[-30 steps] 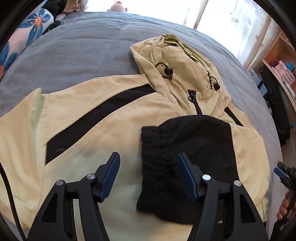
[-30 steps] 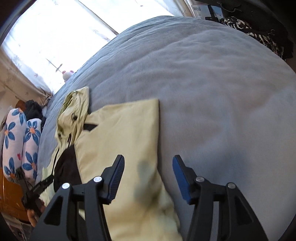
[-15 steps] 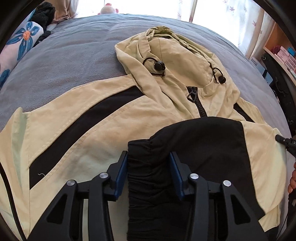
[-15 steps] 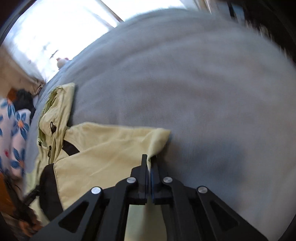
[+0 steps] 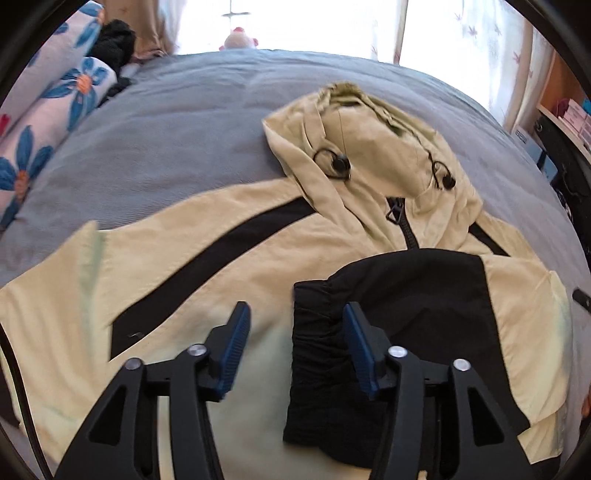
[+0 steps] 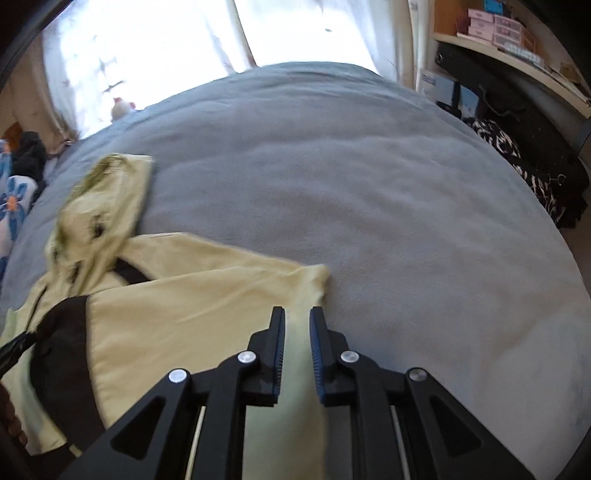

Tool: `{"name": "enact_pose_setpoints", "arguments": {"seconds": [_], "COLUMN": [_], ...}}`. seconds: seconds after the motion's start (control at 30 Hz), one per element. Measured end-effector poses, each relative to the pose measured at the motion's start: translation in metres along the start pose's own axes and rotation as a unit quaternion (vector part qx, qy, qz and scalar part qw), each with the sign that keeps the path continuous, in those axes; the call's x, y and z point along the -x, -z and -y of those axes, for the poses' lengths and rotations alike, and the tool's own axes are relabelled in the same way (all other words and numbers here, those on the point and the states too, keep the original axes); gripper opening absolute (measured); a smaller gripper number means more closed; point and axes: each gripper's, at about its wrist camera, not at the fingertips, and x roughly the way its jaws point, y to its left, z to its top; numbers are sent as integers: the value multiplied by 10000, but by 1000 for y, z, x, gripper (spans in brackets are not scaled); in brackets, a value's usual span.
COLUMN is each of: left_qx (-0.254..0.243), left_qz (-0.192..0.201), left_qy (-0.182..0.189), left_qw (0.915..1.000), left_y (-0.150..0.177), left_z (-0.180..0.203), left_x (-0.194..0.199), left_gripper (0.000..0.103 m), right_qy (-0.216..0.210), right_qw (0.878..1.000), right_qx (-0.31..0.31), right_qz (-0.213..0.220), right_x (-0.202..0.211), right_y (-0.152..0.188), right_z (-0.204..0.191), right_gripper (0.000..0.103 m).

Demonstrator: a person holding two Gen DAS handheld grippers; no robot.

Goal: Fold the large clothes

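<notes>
A pale yellow hooded jacket (image 5: 229, 280) with black stripes lies flat on the grey bed (image 5: 177, 140), hood (image 5: 373, 147) away from me. Its black sleeve cuff (image 5: 399, 317) is folded across the chest. My left gripper (image 5: 295, 332) is open, its jaws standing either side of the cuff's gathered edge. In the right wrist view the jacket's folded shoulder corner (image 6: 314, 275) lies on the bed. My right gripper (image 6: 297, 328) is slightly open just above that yellow fabric, with a narrow gap between the jaws.
Flowered pillows (image 5: 44, 122) and dark clothes (image 5: 114, 40) lie at the bed's far left. A soft toy (image 5: 238, 40) sits by the bright window. A shelf with boxes (image 6: 495, 26) and dark patterned clothing (image 6: 517, 155) stand at the right of the bed.
My left gripper has opened wider and pulled back from the black cuff. My right gripper, shut on the yellow corner half a second ago, has opened a little and the fabric lies on the bed.
</notes>
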Motion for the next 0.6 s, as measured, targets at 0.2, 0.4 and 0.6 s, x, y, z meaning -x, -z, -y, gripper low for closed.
{"name": "enact_pose_setpoints", "arguments": {"seconds": [0.2,0.4,0.6], "left_qx": [-197,-132,-154], "left_qz": [-18,-611,-492], "left_qy": [667,665,610], "left_qw": [9976,9958,9968], "left_y": [26,51,56], "left_z": [43,72,55], "left_x": [21,-4,-6], "left_gripper": [57,56,57], "right_qy": [-1009,-1059,-47], "right_qw": [9930,9885,9983], "right_qx": [129,352,155], "right_qz": [-602,-1018,-562], "right_x": [3,-21,-11], "right_y": [39,75,75], "right_z": [-65,-101,-38], "right_gripper": [13,13,13]}}
